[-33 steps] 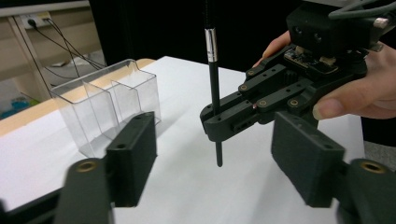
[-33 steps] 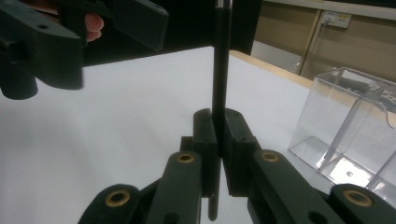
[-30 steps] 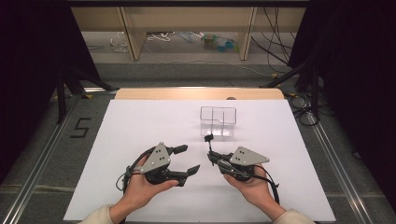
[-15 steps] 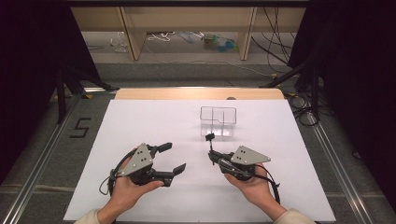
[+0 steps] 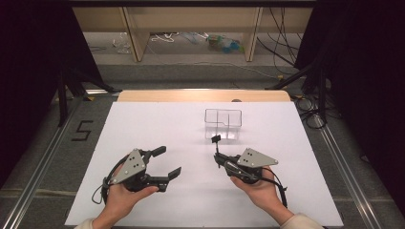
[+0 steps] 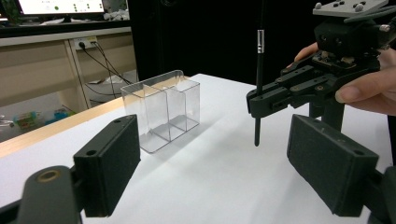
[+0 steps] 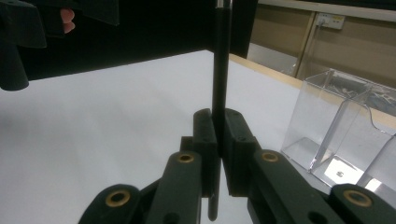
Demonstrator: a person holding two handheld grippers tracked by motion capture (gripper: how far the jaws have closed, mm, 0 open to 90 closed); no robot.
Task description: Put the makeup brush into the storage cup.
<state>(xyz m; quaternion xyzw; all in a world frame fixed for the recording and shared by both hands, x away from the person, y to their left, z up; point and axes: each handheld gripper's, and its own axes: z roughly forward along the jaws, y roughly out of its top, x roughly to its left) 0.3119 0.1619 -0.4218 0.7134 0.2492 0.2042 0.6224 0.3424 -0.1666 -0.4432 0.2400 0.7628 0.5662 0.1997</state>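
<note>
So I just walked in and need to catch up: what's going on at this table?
A person works at a white table with a gripper in each hand. The right gripper is shut on a thin black pen, held upright with its lower tip just above the table, beside a clear divided container that looks empty. The left gripper holds nothing; its jaws have just been opening and stand wide apart, off to the side of the pen.

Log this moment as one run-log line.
right gripper: shut on black pen, upright | left gripper: open, holding nothing, jaws just been opening | clear organizer: beyond pen, not touched
</note>
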